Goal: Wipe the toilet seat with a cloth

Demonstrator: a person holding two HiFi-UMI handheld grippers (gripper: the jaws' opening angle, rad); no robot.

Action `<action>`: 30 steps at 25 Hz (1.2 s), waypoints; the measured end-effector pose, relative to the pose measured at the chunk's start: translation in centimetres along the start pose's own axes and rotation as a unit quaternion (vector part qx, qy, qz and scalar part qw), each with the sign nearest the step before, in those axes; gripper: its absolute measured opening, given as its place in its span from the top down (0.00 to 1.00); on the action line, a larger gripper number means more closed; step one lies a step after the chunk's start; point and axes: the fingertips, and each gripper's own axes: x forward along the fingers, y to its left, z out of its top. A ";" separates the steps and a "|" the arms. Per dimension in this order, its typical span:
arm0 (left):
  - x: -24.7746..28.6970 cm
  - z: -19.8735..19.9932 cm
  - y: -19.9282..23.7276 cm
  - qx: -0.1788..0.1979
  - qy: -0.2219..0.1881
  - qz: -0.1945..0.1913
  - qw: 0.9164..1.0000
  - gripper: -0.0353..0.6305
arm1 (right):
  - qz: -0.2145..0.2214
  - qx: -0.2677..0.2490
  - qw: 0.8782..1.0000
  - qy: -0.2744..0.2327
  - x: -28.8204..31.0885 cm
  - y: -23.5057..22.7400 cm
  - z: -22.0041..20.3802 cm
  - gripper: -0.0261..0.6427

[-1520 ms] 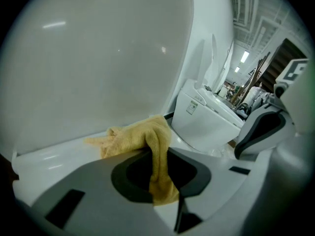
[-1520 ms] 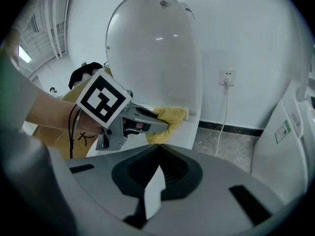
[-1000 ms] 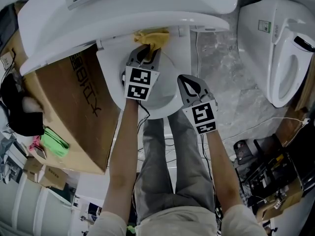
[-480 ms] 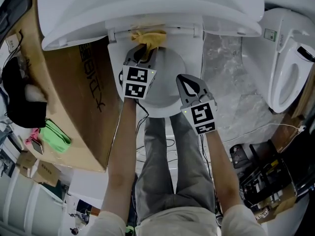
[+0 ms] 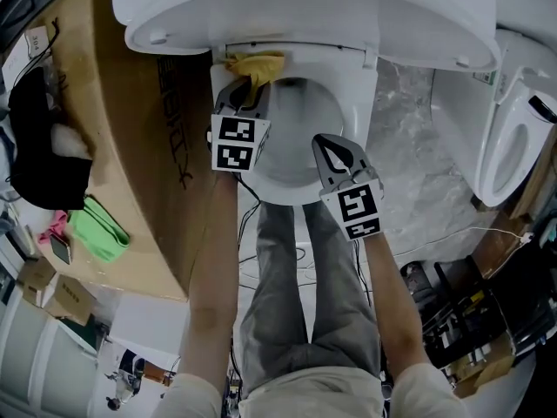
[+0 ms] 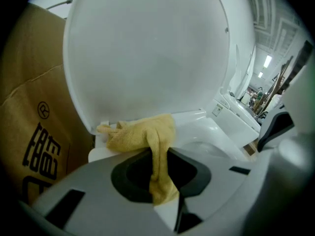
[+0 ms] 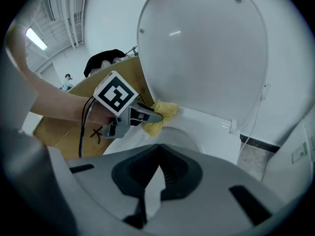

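Seen from above, a white toilet seat [image 5: 359,116] lies below its raised lid [image 5: 305,7]. A yellow cloth [image 5: 258,64] is pressed on the seat's rear rim, at about eleven o'clock of the bowl, close to the hinge. The cloth is clenched in the left gripper [image 5: 251,94], with a strip of it pinched between the jaws. The right gripper [image 5: 334,149] is held at about four o'clock over the front rim, its jaws closed together on nothing. A cardboard box [image 5: 122,146] stands at nine o'clock. For a good wipe, the bunched cloth is probably best flattened, pressed down firmly, and drawn round the rim without the grip being loosened.
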 end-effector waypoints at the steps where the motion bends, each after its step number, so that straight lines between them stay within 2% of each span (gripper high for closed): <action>1: -0.3 -0.2 0.4 -0.003 0.000 0.003 1.000 0.82 | 0.001 -0.002 1.000 0.000 0.1 0.3 0.1 0.95; 14: -4.1 -5.0 3.8 -0.044 0.009 0.035 0.998 0.82 | 0.009 -0.017 1.000 0.003 0.5 4.0 -0.1 0.95; 30: -7.7 -10.4 3.3 -0.068 0.020 0.048 0.996 0.82 | 0.010 -0.028 1.000 -0.006 -0.5 7.6 -1.3 0.95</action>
